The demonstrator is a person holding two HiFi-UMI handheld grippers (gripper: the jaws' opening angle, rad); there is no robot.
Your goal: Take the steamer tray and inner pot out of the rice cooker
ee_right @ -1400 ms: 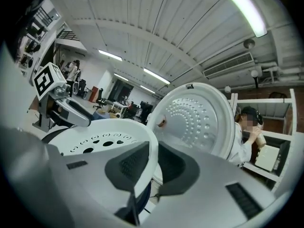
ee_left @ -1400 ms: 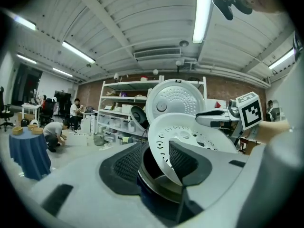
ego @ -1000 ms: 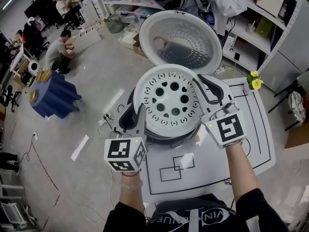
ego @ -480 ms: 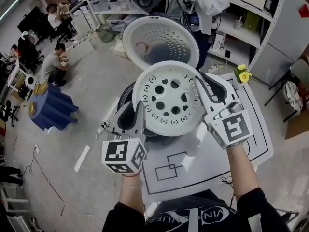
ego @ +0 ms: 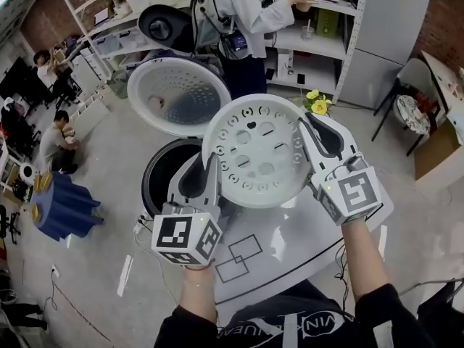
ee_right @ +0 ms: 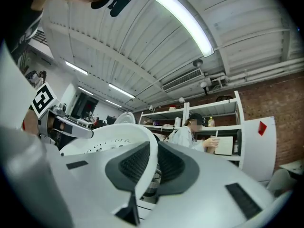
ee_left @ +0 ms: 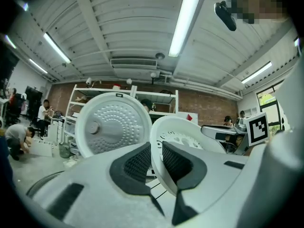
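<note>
The white perforated steamer tray (ego: 257,151) hangs in the air, clear of the rice cooker and over the table's far edge. My left gripper (ego: 210,167) has the tray's left rim between its pads, and its jaws are closing on that rim. My right gripper (ego: 308,129) is shut on the right rim. The left gripper view shows the tray's rim (ee_left: 183,129) wedged between the black pads; the right gripper view shows the rim (ee_right: 109,144) the same way. To the left the rice cooker stands open, its dark inner pot (ego: 163,176) exposed below the raised lid (ego: 179,96).
The white table (ego: 290,245) bears black outline markings under the tray. Yellow flowers (ego: 316,104) stand at its far edge. A person (ego: 239,13) stands at the shelves behind. A blue draped stand (ego: 61,205) is on the floor at left, with people seated farther off.
Both grippers have lifted the steamer tray up out of the cooker and carried it right, over the table. The cooker's inner pot is now uncovered.
</note>
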